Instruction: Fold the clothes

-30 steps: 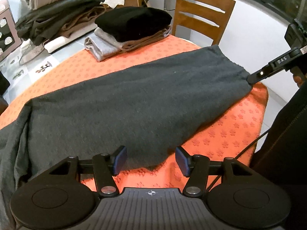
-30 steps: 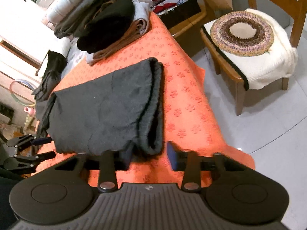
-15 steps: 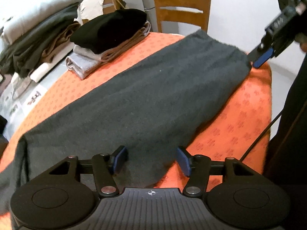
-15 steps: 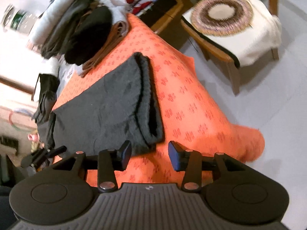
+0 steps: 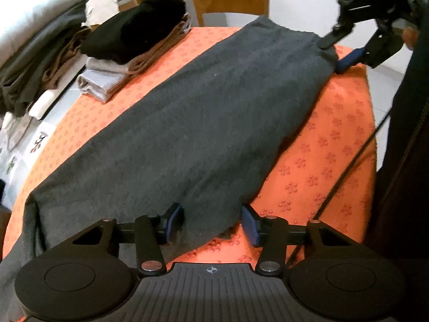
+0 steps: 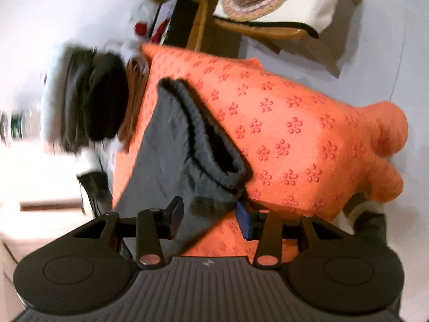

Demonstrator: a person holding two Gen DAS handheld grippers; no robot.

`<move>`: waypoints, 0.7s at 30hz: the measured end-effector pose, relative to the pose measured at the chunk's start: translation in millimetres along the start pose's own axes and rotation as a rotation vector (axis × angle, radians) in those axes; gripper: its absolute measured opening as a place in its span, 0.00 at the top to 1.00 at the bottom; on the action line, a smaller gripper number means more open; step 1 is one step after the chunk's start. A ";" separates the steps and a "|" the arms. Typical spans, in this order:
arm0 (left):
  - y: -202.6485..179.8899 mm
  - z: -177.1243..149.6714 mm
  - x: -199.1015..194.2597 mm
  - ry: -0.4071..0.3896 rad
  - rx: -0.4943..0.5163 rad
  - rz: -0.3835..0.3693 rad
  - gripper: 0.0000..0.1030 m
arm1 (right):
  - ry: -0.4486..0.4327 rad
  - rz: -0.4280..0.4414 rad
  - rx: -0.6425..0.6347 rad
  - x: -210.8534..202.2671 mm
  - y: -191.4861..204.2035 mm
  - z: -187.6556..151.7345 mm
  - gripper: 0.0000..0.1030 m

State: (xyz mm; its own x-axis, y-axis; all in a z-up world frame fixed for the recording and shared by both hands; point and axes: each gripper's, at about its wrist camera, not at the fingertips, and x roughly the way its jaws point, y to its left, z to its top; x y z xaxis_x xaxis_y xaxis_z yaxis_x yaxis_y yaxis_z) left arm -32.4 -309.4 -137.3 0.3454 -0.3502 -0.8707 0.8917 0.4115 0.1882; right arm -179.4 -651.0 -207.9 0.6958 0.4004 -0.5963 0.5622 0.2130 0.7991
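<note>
Grey garment (image 5: 203, 123) lying lengthwise on the orange-clothed desk (image 5: 335, 145), its near edge sitting between the left gripper (image 5: 211, 221) spread fingers, its waistband corner between the right gripper (image 6: 209, 213) released fingers.

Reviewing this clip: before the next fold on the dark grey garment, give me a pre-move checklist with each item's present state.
1. Left gripper open, straddling the near edge of the grey garment: ok.
2. Right gripper open at the waistband corner: ok.
3. Either gripper clamped on fabric: not ok, both open.
4. Garment flat on the orange cloth: ok.
5. Folded stack apart from the garment: ok.
6. Garment's far left end, draping off the table edge: cannot tell.
</note>
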 end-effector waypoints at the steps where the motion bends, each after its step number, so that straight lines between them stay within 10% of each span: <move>1: 0.8 -0.8 0.2 -0.001 0.008 -0.006 0.67 | -0.018 0.005 0.034 0.1 -1.7 -1.4 0.53; 5: 5.4 -2.5 -0.7 -0.009 0.028 -0.032 0.86 | -0.090 -0.053 0.116 0.6 -3.8 -12.0 0.90; 21: 11.4 60.6 -36.8 -0.147 -0.026 -0.210 0.89 | -0.280 -0.032 -0.090 -73.0 59.2 36.6 0.93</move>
State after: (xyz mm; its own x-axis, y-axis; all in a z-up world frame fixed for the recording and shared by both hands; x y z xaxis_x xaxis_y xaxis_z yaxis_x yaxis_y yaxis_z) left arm -17.2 -342.8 -75.5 0.1939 -0.5480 -0.8137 0.9413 0.3376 -0.0030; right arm -180.6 -700.3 -119.8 0.7820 0.1331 -0.6090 0.5523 0.3048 0.7759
